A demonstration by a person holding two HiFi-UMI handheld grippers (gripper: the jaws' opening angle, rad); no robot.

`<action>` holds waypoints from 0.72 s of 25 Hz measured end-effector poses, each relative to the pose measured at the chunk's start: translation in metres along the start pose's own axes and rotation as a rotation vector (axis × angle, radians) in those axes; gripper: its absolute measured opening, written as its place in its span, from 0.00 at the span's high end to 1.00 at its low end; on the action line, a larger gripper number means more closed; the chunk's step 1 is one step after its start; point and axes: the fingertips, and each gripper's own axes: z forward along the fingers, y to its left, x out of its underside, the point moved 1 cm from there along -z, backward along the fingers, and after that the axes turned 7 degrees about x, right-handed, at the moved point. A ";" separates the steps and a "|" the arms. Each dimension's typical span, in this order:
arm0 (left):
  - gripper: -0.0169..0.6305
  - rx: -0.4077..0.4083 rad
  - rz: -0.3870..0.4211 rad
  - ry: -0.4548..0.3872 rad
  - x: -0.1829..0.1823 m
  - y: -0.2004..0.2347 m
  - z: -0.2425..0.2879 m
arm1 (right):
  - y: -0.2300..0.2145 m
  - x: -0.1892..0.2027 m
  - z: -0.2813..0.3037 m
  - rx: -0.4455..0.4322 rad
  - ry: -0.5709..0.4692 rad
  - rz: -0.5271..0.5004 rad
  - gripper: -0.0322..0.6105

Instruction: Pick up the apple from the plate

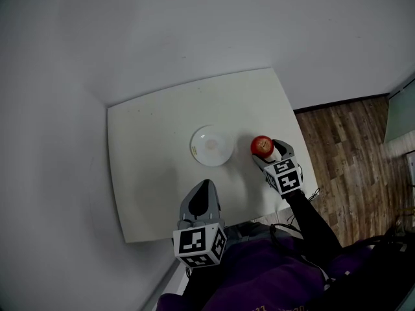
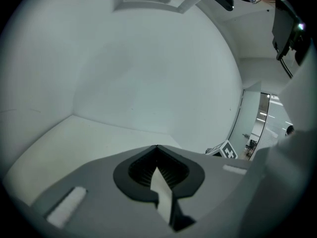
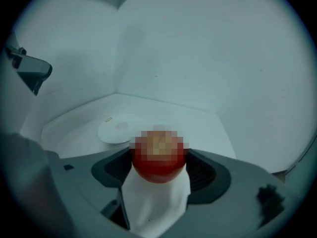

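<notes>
A red apple (image 1: 262, 146) is held to the right of the white plate (image 1: 212, 146), above the table. My right gripper (image 1: 267, 154) is shut on the apple (image 3: 158, 157), which fills the space between its jaws in the right gripper view. The plate (image 3: 118, 130) lies bare, to the left and behind the apple there. My left gripper (image 1: 204, 193) hangs over the table's front edge, jaws shut with nothing between them (image 2: 157, 155). It points at the wall and the tabletop.
The white table (image 1: 149, 173) stands in a corner of white walls. Wooden floor (image 1: 350, 154) lies to the right. A person's dark sleeve (image 1: 311, 219) runs behind the right gripper.
</notes>
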 end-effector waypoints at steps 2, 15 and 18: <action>0.96 -0.003 -0.001 0.008 0.003 -0.001 -0.002 | 0.001 0.005 -0.001 -0.004 -0.001 0.012 0.41; 0.96 0.010 -0.001 0.017 0.006 -0.005 -0.004 | 0.001 0.022 0.000 -0.008 -0.005 0.062 0.41; 0.96 0.004 -0.004 0.018 0.006 -0.002 -0.003 | 0.000 0.023 0.003 -0.008 -0.005 0.060 0.41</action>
